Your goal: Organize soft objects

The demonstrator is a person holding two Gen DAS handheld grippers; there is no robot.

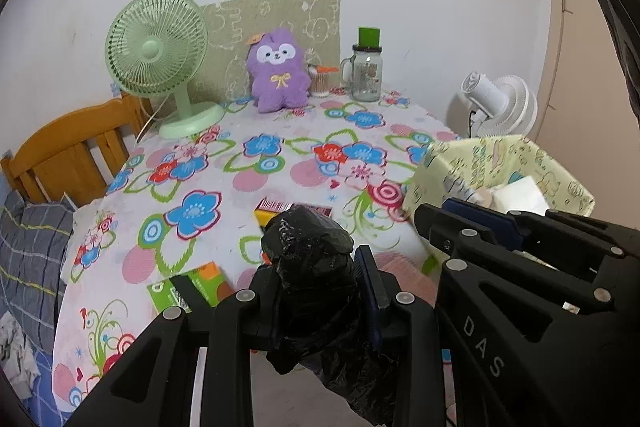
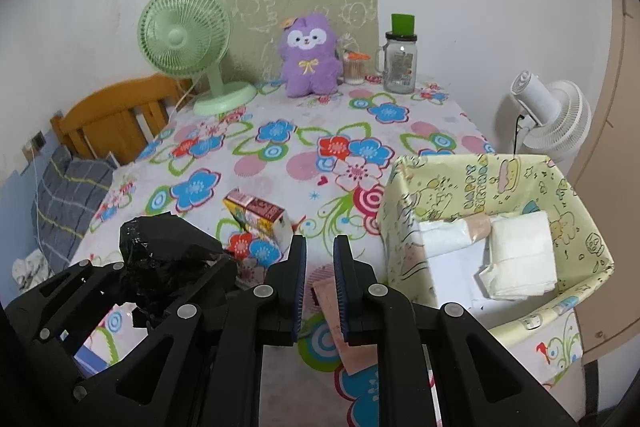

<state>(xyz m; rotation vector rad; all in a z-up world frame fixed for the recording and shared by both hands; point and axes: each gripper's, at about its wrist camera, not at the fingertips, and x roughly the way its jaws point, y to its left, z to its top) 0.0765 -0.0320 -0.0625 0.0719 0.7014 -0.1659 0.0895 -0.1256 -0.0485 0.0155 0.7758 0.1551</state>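
Nearest, the left gripper (image 1: 320, 291) clamps a crumpled black plastic bag (image 1: 308, 247), while the right gripper (image 2: 320, 279), lettered "DAS", has its jaws narrow and empty over a pink packet (image 2: 340, 323) at the worktop's (image 2: 280, 163) near edge. At the right edge, the yellow box (image 2: 576, 211) printed "HAPPY BIRTHDAY" holds folded white tissues (image 2: 520, 255); the purple plush (image 2: 308, 57) sits at the far edge.

A crumpled black plastic bag (image 1: 310, 267) stands bunched and upright between the left gripper's (image 1: 320, 291) pads, glossy and creased, its loose tail hanging below. At about three o'clock from it sits the yellow cartoon-print box (image 2: 576, 227), open-topped, with folded white tissue packs (image 2: 520, 251) lying flat inside, toward its far right corner.
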